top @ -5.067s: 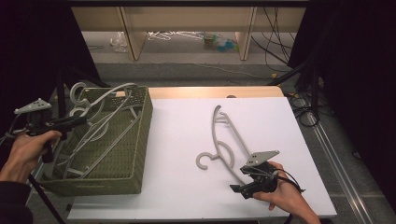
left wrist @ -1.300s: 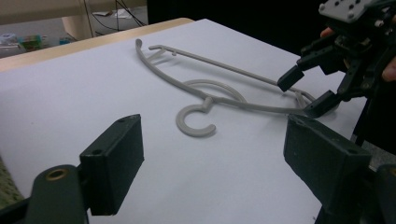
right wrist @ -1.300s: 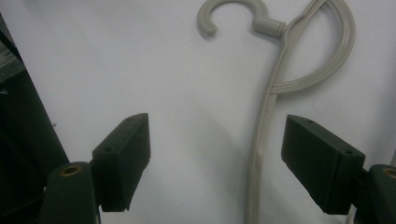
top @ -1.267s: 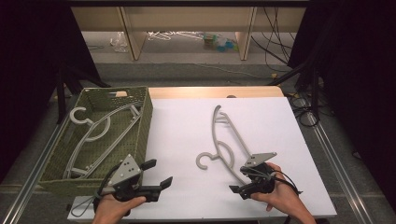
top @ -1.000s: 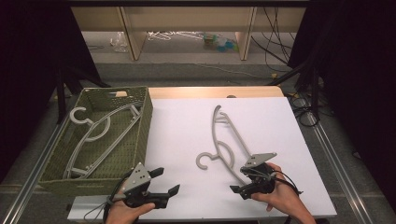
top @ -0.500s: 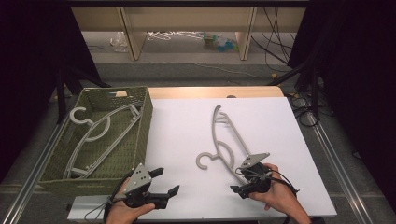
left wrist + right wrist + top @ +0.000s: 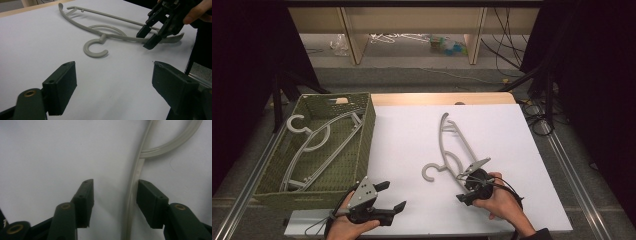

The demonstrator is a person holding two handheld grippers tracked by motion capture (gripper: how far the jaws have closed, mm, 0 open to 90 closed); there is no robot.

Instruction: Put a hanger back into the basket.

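Surface [image 7: 412, 135]: white sheet, dark room behind.
Hanger [image 7: 451, 146]: pale grey plastic, flat, hook toward left gripper.
Right gripper [image 7: 463, 189]: fingers just closing, straddling hanger arm, one pad touching, not yet clamped.
Left gripper [image 7: 393, 197]: fingers released, waiting nearby.
Basket [image 7: 368, 131]: green wicker, holds another hanger.

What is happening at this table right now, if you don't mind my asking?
A person works with a gripper in each hand. The right gripper is down at the grey hanger on the white table; its jaws have just been closing with the hanger's arm between them, not yet clamped. The left gripper waits open near the table's front edge. Another hanger lies in the green basket.
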